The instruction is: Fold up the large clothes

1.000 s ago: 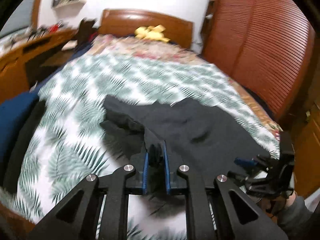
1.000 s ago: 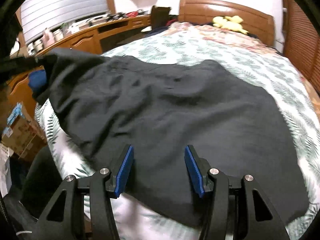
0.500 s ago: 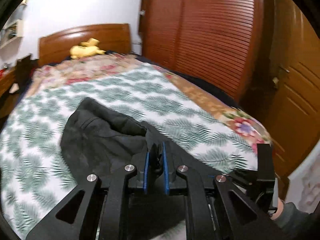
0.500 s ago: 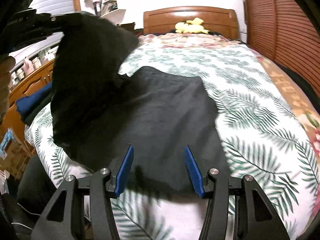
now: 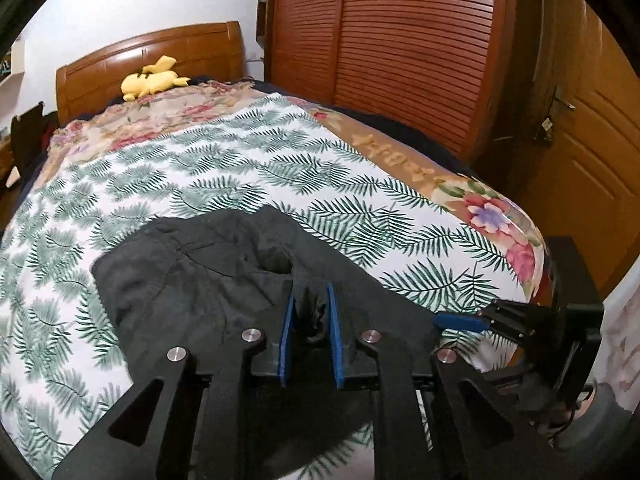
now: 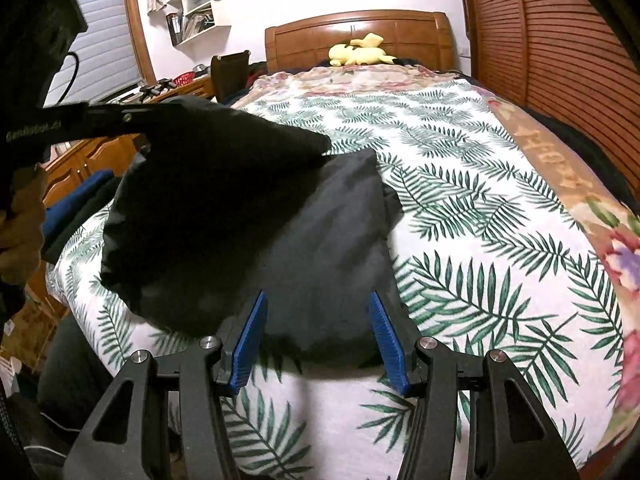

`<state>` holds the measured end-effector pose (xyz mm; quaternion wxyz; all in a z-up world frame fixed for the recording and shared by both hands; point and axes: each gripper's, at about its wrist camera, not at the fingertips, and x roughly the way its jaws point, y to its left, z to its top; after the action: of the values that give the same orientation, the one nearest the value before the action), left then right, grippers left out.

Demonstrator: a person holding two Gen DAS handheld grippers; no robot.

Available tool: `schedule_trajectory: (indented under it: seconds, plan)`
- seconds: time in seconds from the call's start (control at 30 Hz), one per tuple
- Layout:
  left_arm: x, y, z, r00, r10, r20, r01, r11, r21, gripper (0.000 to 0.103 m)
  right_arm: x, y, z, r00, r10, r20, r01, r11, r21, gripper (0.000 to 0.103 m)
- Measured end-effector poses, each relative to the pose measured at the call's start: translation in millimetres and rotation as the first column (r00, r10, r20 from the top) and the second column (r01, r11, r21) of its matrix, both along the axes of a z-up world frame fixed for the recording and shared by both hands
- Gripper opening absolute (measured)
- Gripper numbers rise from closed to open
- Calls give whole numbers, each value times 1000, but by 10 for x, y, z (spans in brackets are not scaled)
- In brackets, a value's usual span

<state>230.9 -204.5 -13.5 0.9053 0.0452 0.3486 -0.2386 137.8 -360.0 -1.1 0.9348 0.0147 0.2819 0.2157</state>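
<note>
Pinching a raised fold between narrow pads, the left gripper (image 5: 310,316) is being used to carry the black garment (image 6: 320,264) over itself on the bed (image 6: 500,240), while the right gripper (image 6: 316,340) is being held wide and empty, presumably ready to steady the hem.

The left claw (image 5: 310,312) is nearly closed, its blue pads (image 5: 287,332) pinching a bunch of cloth (image 5: 224,276) between them. The right claw (image 6: 318,320) stands wide apart, gripping nothing (its pads (image 6: 251,332) hang just above the cloth's near edge). From the left view, the right claw shows low to the right, level with the left.
</note>
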Motion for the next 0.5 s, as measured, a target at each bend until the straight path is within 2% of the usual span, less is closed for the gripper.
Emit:
schedule_trajectory:
  seconds: [0.1,0.17,0.3,0.5]
  plan:
    - [-59,191,57,1000,8,8,-8,1000,-30,23,5,37,114,1000,6,15,-6,1000,14,55]
    - [-84,285,74,1000,13,10,-12,999,-46,31,-23,81,216,1000,7,30,-7,1000,14,55]
    - [-182,515,116,999,33,43,-31,999,-42,31,-63,176,388,998,6,63,-7,1000,8,55]
    - [-233,870,59,997,72,39,-71,997,-41,31,-70,332,539,997,7,83,-7,1000,4,55]
